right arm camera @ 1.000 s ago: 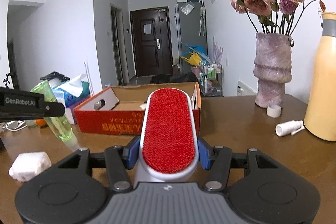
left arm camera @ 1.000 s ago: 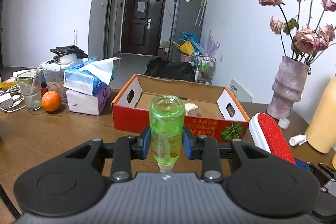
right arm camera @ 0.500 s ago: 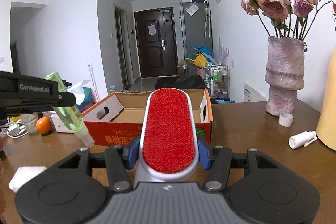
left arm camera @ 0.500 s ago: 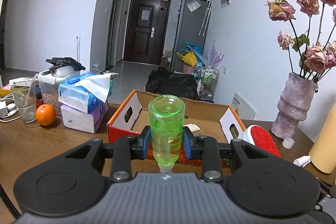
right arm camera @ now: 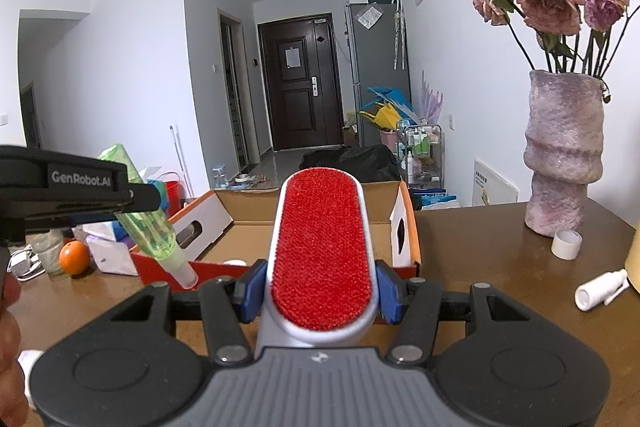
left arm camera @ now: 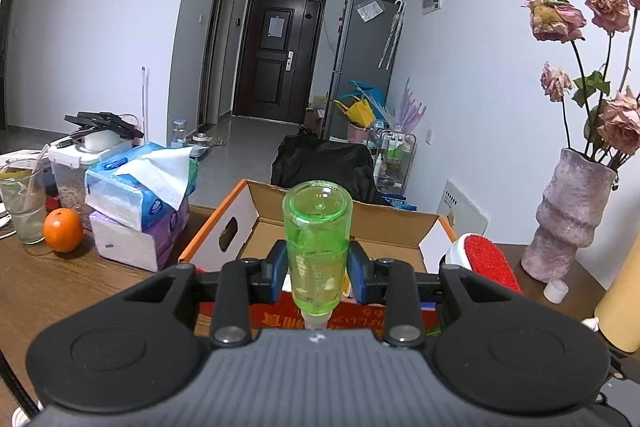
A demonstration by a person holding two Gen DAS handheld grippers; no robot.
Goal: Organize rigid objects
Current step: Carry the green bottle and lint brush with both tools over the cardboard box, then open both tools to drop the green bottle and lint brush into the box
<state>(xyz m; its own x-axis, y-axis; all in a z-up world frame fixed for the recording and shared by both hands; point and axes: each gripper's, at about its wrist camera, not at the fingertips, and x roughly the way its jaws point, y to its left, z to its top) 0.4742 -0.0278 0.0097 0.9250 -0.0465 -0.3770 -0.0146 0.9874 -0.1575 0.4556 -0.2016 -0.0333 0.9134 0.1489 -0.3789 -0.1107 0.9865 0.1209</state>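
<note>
Left gripper [left arm camera: 318,269] pinches a green bottle [left arm camera: 318,243] between its blue pads, the bottle's flat base pointing away from the camera and its neck toward it. Just beyond it, at twelve o'clock, sits the open cardboard box [left arm camera: 400,225] on the wooden table [left arm camera: 52,283]. At nine o'clock lie stacked tissue packs [left arm camera: 140,199], with an orange [left arm camera: 63,230] and a glass [left arm camera: 22,201] beside them. At three o'clock a red lint brush [left arm camera: 486,257] shows near the box's corner, and a pink vase [left arm camera: 570,219] of dried roses stands farther out.

Right gripper [right arm camera: 320,293] is clamped on the lint brush [right arm camera: 322,251] — red face up, its tip pointing at twelve o'clock toward the box [right arm camera: 406,231]. At nine o'clock the left gripper [right arm camera: 80,187] holds the green bottle [right arm camera: 150,223] tilted, cap end down, over the box's near left corner. At three o'clock a white cap [right arm camera: 566,244] stands by the vase [right arm camera: 562,155] — a small white spray bottle [right arm camera: 600,290] lies nearer the camera.
</note>
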